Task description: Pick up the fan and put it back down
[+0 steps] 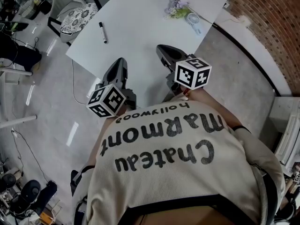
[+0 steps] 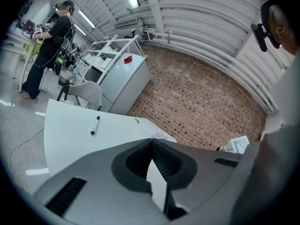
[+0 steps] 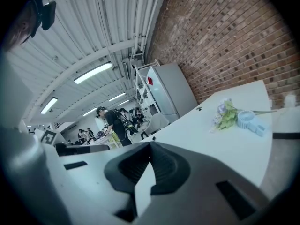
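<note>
A small light-blue hand fan (image 1: 193, 20) lies near the far right edge of the white table (image 1: 140, 18), beside a bunch of artificial flowers (image 1: 176, 6). The right gripper view shows the fan (image 3: 248, 121) and the flowers (image 3: 225, 114) at the right, well beyond the jaws. My left gripper (image 1: 120, 63) and right gripper (image 1: 163, 49) hover side by side over the table's near edge, far short of the fan. In both gripper views the jaws meet at their tips, left gripper (image 2: 151, 140) and right gripper (image 3: 150, 144), with nothing between them.
A black marker (image 1: 102, 32) lies on the table's left part. A chair with a patterned cushion (image 1: 78, 15) stands at the far left corner. A brick wall (image 1: 276, 27) runs along the right. A person (image 2: 49, 41) stands at a bench in the background.
</note>
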`<state>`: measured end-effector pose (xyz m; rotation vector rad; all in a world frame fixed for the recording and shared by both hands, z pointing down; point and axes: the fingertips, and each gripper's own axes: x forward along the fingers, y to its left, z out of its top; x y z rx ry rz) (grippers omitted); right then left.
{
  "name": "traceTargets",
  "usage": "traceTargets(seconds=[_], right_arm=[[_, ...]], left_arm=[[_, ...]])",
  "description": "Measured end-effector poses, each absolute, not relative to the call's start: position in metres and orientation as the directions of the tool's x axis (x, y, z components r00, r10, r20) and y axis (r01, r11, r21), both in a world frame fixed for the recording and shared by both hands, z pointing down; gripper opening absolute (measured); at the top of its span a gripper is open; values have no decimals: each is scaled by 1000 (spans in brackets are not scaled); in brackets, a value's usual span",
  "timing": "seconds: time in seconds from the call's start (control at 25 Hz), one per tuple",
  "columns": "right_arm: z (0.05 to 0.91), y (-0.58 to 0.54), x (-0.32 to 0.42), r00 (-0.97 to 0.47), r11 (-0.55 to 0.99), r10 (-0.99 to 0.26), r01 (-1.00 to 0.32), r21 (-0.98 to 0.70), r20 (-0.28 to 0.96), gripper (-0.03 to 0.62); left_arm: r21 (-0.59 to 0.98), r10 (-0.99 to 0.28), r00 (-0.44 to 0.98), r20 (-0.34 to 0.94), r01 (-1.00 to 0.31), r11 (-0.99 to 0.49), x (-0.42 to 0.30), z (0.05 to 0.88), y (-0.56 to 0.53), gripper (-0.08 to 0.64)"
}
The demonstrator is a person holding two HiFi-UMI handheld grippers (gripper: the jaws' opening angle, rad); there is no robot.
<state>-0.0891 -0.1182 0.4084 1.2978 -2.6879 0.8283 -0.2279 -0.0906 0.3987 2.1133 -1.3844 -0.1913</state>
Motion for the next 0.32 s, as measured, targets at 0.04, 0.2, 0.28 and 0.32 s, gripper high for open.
traceTargets(seconds=[0.04, 0.2, 0.28, 0.32], right_arm=[[410, -118, -90, -650, 504, -712, -737, -451, 266, 3], [408, -117, -89, -644, 505, -716, -745, -436, 270, 3], [403, -117, -88, -637, 511, -724, -753, -416, 264, 3], [400, -117, -87, -634, 513, -728, -756, -407, 260, 3]], left_arm=[[552, -872, 448, 197, -786, -279, -227, 399, -91, 0], [553, -872, 451, 190, -783, -285, -225, 396, -91, 0], [553, -874, 450, 184, -782, -286, -227, 394, -89, 0], [553, -875, 449, 182, -782, -287, -228, 393, -88, 0]])
